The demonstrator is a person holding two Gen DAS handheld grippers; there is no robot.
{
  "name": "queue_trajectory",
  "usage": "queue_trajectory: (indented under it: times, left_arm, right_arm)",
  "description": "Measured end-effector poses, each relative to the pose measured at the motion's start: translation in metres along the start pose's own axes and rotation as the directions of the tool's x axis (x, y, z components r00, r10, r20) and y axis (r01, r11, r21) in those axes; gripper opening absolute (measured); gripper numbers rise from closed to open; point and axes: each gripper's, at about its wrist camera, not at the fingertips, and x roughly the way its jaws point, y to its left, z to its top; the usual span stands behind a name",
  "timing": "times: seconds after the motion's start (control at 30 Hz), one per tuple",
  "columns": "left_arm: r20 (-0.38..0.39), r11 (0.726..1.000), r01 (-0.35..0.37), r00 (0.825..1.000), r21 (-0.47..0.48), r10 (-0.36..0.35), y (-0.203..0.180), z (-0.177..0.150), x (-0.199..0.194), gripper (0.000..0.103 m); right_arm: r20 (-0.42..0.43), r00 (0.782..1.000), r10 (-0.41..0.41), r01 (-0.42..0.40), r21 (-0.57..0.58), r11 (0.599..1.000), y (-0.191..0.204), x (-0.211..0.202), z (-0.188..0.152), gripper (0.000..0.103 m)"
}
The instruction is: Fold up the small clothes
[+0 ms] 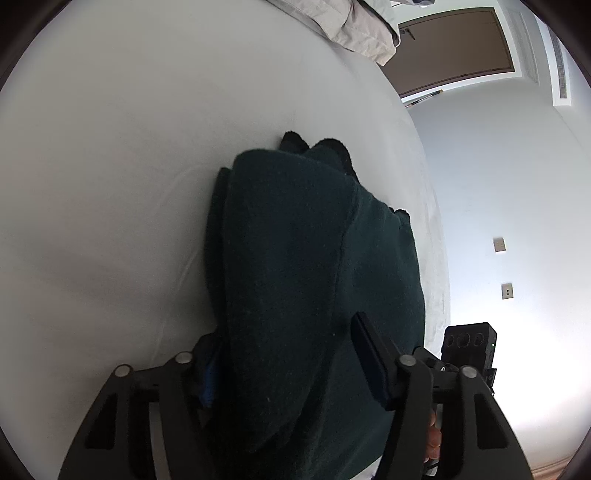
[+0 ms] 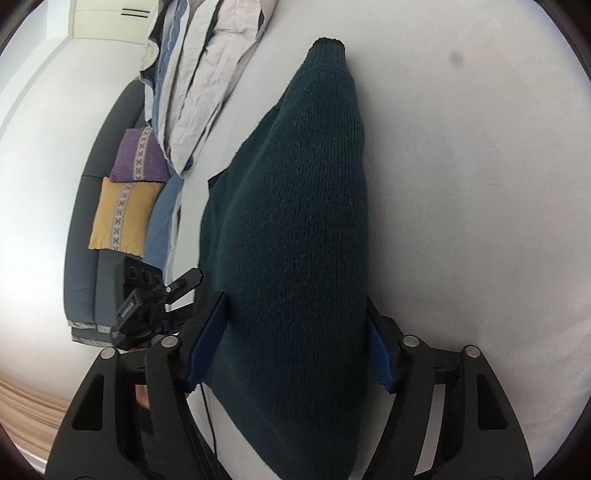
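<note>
A dark green knitted sweater (image 1: 306, 258) lies on a white bed sheet (image 1: 110, 184). In the left wrist view its bulk fills the space between my left gripper's (image 1: 288, 347) fingers (image 1: 373, 354), which press on its folded edge; the left finger is mostly hidden by cloth. In the right wrist view the same sweater (image 2: 295, 221) runs between the blue pads (image 2: 208, 339) of my right gripper (image 2: 295, 332), which is shut on it. A sleeve end points away at the far end.
A crumpled grey and beige duvet (image 2: 207, 85) lies on the bed behind the sweater, also in the left wrist view (image 1: 354, 29). A grey sofa with a purple cushion (image 2: 138, 155) and a yellow cushion (image 2: 122, 218) stands beside the bed. A brown door (image 1: 458, 48) is in the wall.
</note>
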Motion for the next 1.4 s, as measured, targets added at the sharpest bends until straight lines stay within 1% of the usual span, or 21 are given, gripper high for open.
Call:
queue_trajectory:
  times: [0.03, 0.1, 0.17, 0.2, 0.27, 0.33, 0.4, 0.47, 0.5, 0.57, 0.63, 0.7, 0.77, 0.83, 0.97, 1.03, 1.1, 1.2, 1.33, 1.37, 1.4]
  left_arm:
    - [0.008, 1.0, -0.024, 1.0, 0.01, 0.024, -0.003, -0.001, 0.002, 0.054]
    - [0.017, 0.997, -0.065, 0.998, 0.035, 0.064, -0.007, -0.004, 0.0, 0.048]
    - [0.018, 0.997, -0.07, 0.997, 0.038, 0.069, -0.007, -0.006, -0.002, 0.039]
    - [0.017, 0.997, -0.07, 0.997, 0.035, 0.07, -0.007, -0.007, -0.004, 0.037]
    - [0.021, 0.996, -0.079, 0.997, 0.036, 0.079, -0.01, -0.01, -0.008, 0.029]
    - [0.035, 0.994, -0.099, 0.995, 0.049, 0.098, -0.018, -0.014, -0.014, 0.027]
    - [0.045, 0.995, -0.091, 0.995, 0.05, 0.089, -0.026, -0.02, -0.022, 0.026]
    - [0.054, 0.997, -0.064, 0.997, 0.053, 0.062, -0.036, -0.029, -0.034, 0.025]
    - [0.06, 0.996, -0.063, 0.996, 0.071, 0.059, -0.044, -0.035, -0.04, 0.025]
    - [0.086, 0.988, -0.081, 0.994, 0.134, 0.07, -0.066, -0.051, -0.056, 0.025]
    - [0.11, 0.98, -0.077, 0.992, 0.181, 0.058, -0.084, -0.07, -0.077, 0.025]
    - [0.126, 0.975, -0.071, 0.991, 0.212, 0.045, -0.095, -0.089, -0.095, 0.025]
    - [0.125, 0.971, -0.059, 0.992, 0.232, 0.031, -0.101, -0.11, -0.109, 0.025]
    - [0.126, 0.965, -0.054, 0.992, 0.258, 0.022, -0.106, -0.137, -0.121, 0.026]
    - [0.112, 0.951, -0.057, 0.993, 0.304, 0.024, -0.108, -0.19, -0.132, 0.026]
    - [0.105, 0.938, -0.082, 0.993, 0.337, 0.049, -0.109, -0.218, -0.128, 0.026]
    - [0.081, 0.935, -0.083, 0.995, 0.344, 0.059, -0.106, -0.236, -0.118, 0.026]
    - [0.052, 0.943, -0.077, 0.997, 0.325, 0.063, -0.091, -0.249, -0.096, 0.026]
    - [0.021, 0.943, -0.13, 0.991, 0.308, 0.13, -0.068, -0.255, -0.061, 0.028]
    - [0.017, 0.946, -0.128, 0.992, 0.298, 0.129, -0.061, -0.255, -0.057, 0.031]
    - [0.005, 0.962, -0.086, 0.996, 0.258, 0.088, -0.049, -0.256, -0.056, 0.033]
  right_arm:
    - [-0.001, 1.0, -0.013, 0.013, 0.0, 1.0, 0.002, 0.002, 0.001, 0.062]
    - [0.0, 0.999, -0.045, 0.045, -0.015, 0.999, 0.007, 0.003, 0.001, 0.055]
    - [0.011, 0.997, -0.074, 0.075, -0.034, 0.997, 0.012, 0.002, -0.001, 0.05]
    - [0.023, 0.995, -0.092, 0.093, -0.053, 0.994, 0.017, 0.001, -0.002, 0.047]
    - [0.058, 0.989, -0.136, 0.142, -0.111, 0.984, 0.033, -0.002, -0.008, 0.044]
    - [0.089, 0.983, -0.164, 0.176, -0.159, 0.972, 0.047, -0.008, -0.013, 0.042]
    - [0.116, 0.978, -0.171, 0.192, -0.196, 0.962, 0.062, -0.017, -0.02, 0.04]
    - [0.138, 0.975, -0.172, 0.2, -0.226, 0.953, 0.078, -0.029, -0.03, 0.039]
    - [0.15, 0.974, -0.17, 0.203, -0.24, 0.949, 0.086, -0.036, -0.036, 0.039]
    - [0.163, 0.975, -0.148, 0.187, -0.259, 0.948, 0.1, -0.052, -0.049, 0.039]
    - [0.174, 0.977, -0.123, 0.167, -0.267, 0.949, 0.111, -0.07, -0.063, 0.039]
    - [0.185, 0.978, -0.099, 0.149, -0.283, 0.948, 0.118, -0.091, -0.083, 0.039]
    - [0.19, 0.979, -0.074, 0.128, -0.285, 0.95, 0.122, -0.111, -0.107, 0.039]
    - [0.198, 0.979, -0.049, 0.103, -0.278, 0.955, 0.122, -0.128, -0.131, 0.039]
    - [0.205, 0.979, -0.02, 0.073, -0.255, 0.964, 0.108, -0.158, -0.187, 0.039]
    - [0.201, 0.979, -0.016, 0.065, -0.238, 0.969, 0.096, -0.164, -0.212, 0.039]
    - [0.195, 0.981, -0.014, 0.055, -0.204, 0.978, 0.078, -0.169, -0.234, 0.039]
    - [0.193, 0.981, -0.022, 0.052, -0.152, 0.987, 0.047, -0.169, -0.255, 0.039]
    - [0.177, 0.984, -0.035, 0.044, -0.046, 0.998, -0.005, -0.156, -0.269, 0.039]
    - [0.177, 0.984, -0.018, 0.02, -0.011, 1.0, -0.019, -0.153, -0.27, 0.04]
    - [0.182, 0.983, 0.017, -0.02, 0.018, 1.0, -0.031, -0.152, -0.274, 0.04]
